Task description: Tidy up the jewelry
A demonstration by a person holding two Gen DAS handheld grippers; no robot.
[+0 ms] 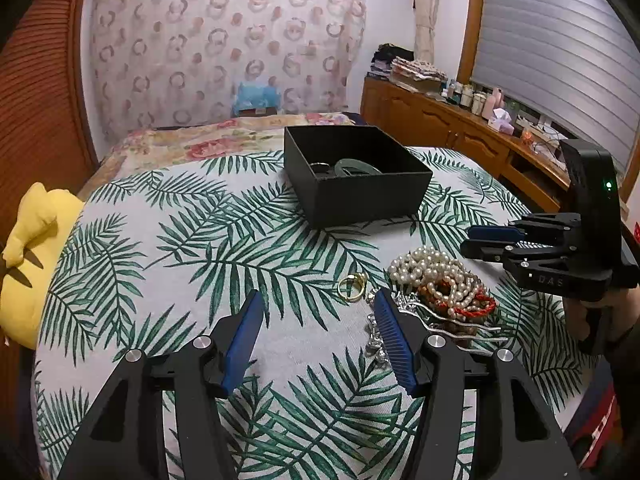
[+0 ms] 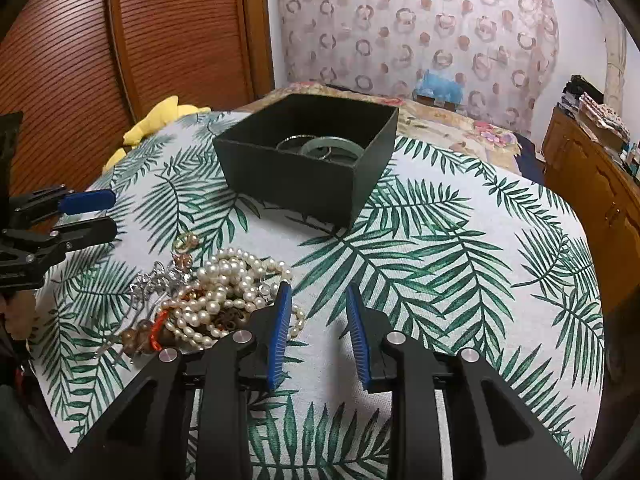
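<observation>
A black open box stands on the leaf-print cloth, holding a pale green bangle and a thin metal bangle. A tangle of pearl strands lies nearer, mixed with a red cord bracelet and a silver hairpin. A gold ring sits beside the heap. My left gripper is open and empty, the ring just beyond its right finger. My right gripper is open over bare cloth, the pearls by its left finger.
The leaf-print cloth covers a bed. A yellow plush toy lies at its left edge against a slatted wooden door. A wooden cabinet with bottles runs along the right side.
</observation>
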